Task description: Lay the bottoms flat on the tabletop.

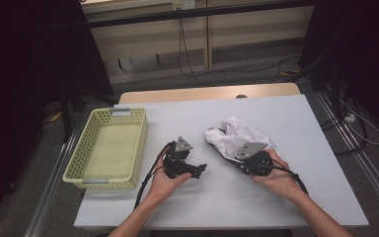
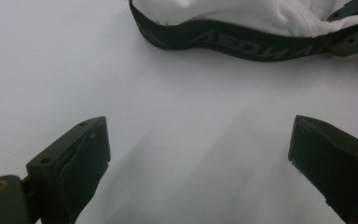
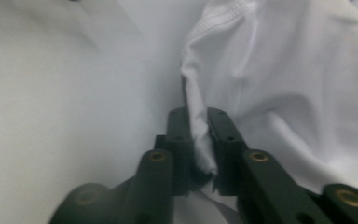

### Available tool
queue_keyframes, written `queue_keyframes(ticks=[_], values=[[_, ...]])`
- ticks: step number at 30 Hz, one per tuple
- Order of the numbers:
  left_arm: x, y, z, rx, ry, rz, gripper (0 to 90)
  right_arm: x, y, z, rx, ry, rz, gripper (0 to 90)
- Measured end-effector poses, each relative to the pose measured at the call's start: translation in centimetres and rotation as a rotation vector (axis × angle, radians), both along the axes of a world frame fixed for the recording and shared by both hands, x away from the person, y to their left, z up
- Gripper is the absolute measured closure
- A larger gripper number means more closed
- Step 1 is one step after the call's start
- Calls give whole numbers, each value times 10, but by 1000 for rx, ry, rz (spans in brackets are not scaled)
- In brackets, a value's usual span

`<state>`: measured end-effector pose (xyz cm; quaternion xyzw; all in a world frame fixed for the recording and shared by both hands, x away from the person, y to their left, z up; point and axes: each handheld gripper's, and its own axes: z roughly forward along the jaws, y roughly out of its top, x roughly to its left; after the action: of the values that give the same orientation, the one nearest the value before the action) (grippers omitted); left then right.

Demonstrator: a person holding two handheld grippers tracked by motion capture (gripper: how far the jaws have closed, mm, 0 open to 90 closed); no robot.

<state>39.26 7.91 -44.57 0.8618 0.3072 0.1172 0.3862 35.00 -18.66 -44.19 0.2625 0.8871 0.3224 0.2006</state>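
Right gripper [image 1: 238, 159] pinches white garment [image 1: 237, 134]; left gripper [image 1: 201, 169] empty.
Right jaws clamped on a fold of white fabric at table [image 1: 296, 128] centre. Left jaws spread wide, nothing between, just off the garment's black waistband [image 2: 242, 41], at its 8 o'clock. Yellow basket [image 1: 94, 178] at 9 o'clock, well apart.

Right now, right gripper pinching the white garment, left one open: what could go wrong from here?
1. The right gripper holds just a thin fold of the white garment; a pull may slip it free.
2. The left gripper is open, short of the black waistband; closing now would likely miss it.
3. The basket sits far left, so a one-sided carry may drag cloth.
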Motion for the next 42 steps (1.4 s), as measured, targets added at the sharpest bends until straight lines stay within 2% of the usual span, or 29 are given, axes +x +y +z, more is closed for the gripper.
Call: queue_keyframes(ticks=[4,7,9,13,16,19,24,27,28,30,33,36,38,39,40,42], values=[[-1,-1,0,-3,-2,-4,65,-3,2,14,61,-17,10,851],[0,-1,0,2,-5,-4,65,-4,4,25,108,-37,-1,853],[0,-1,1,0,-9,-2,65,-4,4,31,153,-35,-8,854],[-1,-1,3,-20,-27,1,66,-5,3,44,224,-46,-6,854],[-1,0,5,-45,-38,-9,43,-6,3,55,258,-84,-12,854],[0,0,5,-46,-49,-1,49,-5,3,60,278,-109,-35,854],[3,4,9,-63,-62,16,61,-4,5,65,301,-122,-42,853],[7,5,11,-75,-79,31,69,-4,6,74,312,-154,-63,853],[8,4,11,-89,-84,34,70,-4,5,78,323,-163,-72,853],[11,0,12,-74,-75,27,75,-1,1,84,325,-186,-93,854],[13,-3,16,-79,-87,22,76,10,-12,89,339,-211,-143,854],[13,-6,16,-77,-96,19,76,23,-29,84,337,-219,-218,854],[12,-7,15,-71,-87,17,77,31,-40,78,325,-211,-265,854],[12,-6,15,-58,-92,13,76,33,-44,73,309,-207,-285,854],[12,-6,15,-69,-79,13,76,36,-47,68,287,-208,-301,855],[13,-5,15,-64,-78,15,74,39,-53,59,252,-200,-327,854]])
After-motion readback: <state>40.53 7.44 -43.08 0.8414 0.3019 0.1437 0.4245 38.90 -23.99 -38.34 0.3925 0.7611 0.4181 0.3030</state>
